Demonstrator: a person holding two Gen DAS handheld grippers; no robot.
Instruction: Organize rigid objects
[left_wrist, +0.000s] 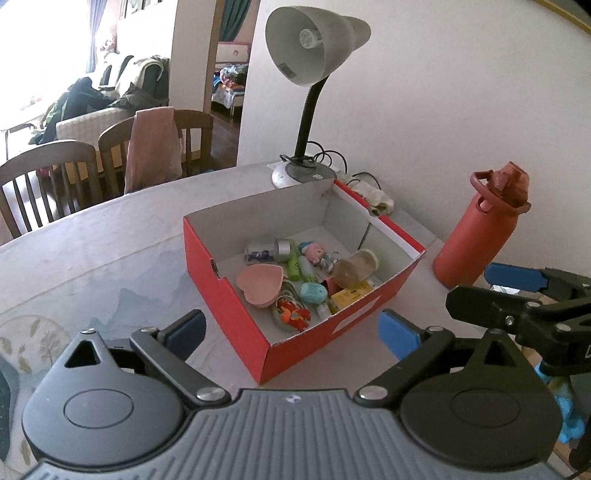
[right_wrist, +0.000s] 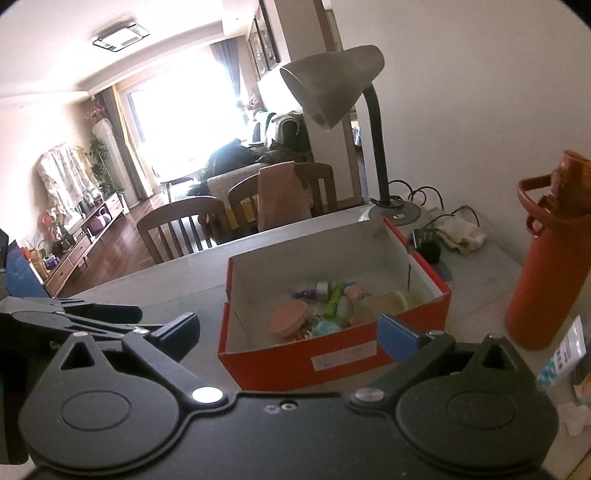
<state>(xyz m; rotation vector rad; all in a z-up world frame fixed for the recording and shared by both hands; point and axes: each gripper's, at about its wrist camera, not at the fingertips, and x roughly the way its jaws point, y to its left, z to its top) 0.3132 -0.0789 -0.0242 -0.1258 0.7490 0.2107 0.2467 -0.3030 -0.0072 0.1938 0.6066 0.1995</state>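
Observation:
A red shoebox (left_wrist: 236, 291) stands open on the table, also in the right wrist view (right_wrist: 295, 360). It holds several small objects: a pink heart-shaped dish (left_wrist: 260, 286), a brown-filled jar (left_wrist: 354, 267), a green tube (left_wrist: 293, 264), a teal case (left_wrist: 313, 292), a yellow box (left_wrist: 349, 297) and a red toy (left_wrist: 293, 314). My left gripper (left_wrist: 291, 330) is open and empty, just in front of the box. My right gripper (right_wrist: 290, 334) is open and empty, also at the box's near side; it shows in the left wrist view (left_wrist: 513, 291) to the right.
A red water bottle (left_wrist: 474, 229) stands right of the box, also in the right wrist view (right_wrist: 546, 258). A grey desk lamp (left_wrist: 306, 110) with cable stands behind it by the wall. A crumpled cloth (right_wrist: 461, 230) lies beside the lamp base. Wooden chairs (left_wrist: 48, 181) stand at the far table edge.

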